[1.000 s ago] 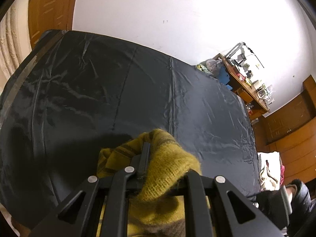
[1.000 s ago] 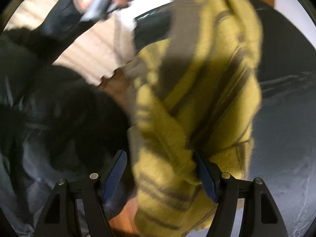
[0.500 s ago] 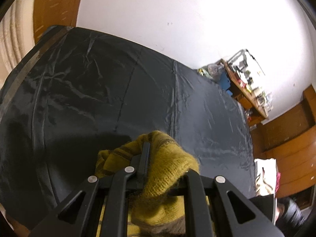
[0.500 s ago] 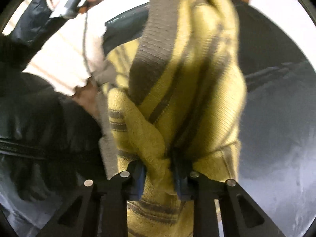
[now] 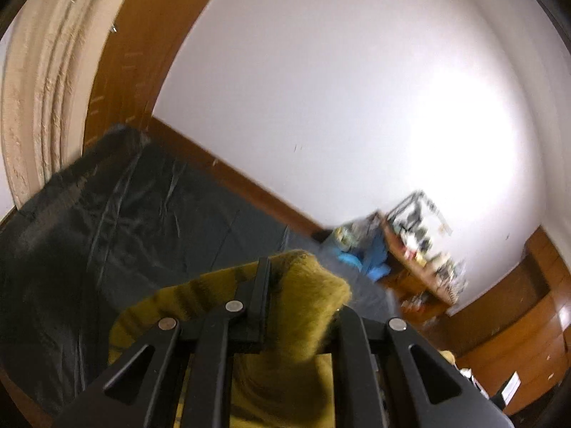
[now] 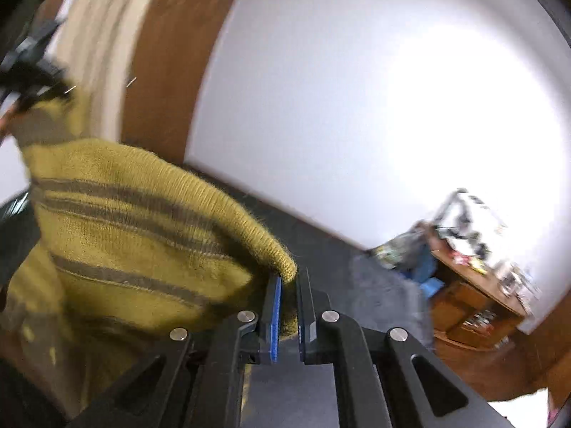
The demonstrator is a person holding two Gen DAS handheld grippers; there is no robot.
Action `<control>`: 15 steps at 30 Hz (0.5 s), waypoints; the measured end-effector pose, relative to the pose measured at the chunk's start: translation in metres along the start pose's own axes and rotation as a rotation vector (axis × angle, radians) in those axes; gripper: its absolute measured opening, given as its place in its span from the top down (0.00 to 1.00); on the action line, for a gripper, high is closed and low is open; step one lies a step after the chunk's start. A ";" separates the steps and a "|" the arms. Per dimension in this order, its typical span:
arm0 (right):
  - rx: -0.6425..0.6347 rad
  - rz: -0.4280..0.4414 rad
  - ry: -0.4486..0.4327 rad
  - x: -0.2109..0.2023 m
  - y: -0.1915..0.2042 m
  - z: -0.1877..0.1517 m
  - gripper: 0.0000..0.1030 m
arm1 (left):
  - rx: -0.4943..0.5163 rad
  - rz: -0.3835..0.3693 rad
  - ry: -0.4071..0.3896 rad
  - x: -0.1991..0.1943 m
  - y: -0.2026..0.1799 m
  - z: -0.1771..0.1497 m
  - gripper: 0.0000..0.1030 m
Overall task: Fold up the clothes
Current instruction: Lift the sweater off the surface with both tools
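A mustard-yellow knit sweater (image 6: 135,235) with brown stripes hangs in the air between both grippers. My right gripper (image 6: 289,285) is shut on one edge of it; the cloth stretches away to the upper left. My left gripper (image 5: 285,285) is shut on another part of the sweater (image 5: 303,299), which bunches over its fingers and hangs below. The black sheet-covered bed (image 5: 125,221) lies below and ahead of both grippers.
A white wall (image 5: 339,89) and a brown wooden door frame (image 5: 121,71) stand beyond the bed. A cluttered wooden desk (image 5: 417,253) is at the far right, also in the right wrist view (image 6: 471,271). Wooden cabinets (image 5: 517,339) line the right side.
The right gripper closed on the sweater. Both grippers then rose and tilted up, lifting the sweater off the bed and spreading it between them.
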State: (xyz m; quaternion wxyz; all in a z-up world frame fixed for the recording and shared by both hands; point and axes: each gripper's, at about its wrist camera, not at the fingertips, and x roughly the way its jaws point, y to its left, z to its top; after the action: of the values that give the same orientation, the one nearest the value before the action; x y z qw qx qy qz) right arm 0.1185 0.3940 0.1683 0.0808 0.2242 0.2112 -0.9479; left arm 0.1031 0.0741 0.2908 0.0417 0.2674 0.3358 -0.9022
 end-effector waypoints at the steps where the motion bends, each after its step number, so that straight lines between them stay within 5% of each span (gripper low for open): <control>1: 0.038 -0.035 -0.032 -0.009 -0.012 0.003 0.93 | -0.018 -0.016 -0.029 -0.013 -0.001 0.004 0.86; 5: 0.177 -0.130 -0.159 -0.033 -0.043 0.031 0.93 | -0.041 -0.093 -0.129 -0.054 -0.015 0.016 0.86; 10: 0.245 -0.259 -0.383 -0.077 -0.044 0.082 0.93 | 0.082 -0.221 -0.308 -0.123 -0.059 0.017 0.87; 15: 0.305 -0.340 -0.553 -0.127 -0.066 0.109 0.93 | 0.117 -0.260 -0.290 -0.141 -0.065 0.006 0.86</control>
State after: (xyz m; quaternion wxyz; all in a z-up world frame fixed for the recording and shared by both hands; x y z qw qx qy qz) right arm 0.1723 0.4129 0.3392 -0.0582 -0.0699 0.0718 -0.9933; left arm 0.2043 0.1061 0.4044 -0.0426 0.0911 0.3049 -0.9470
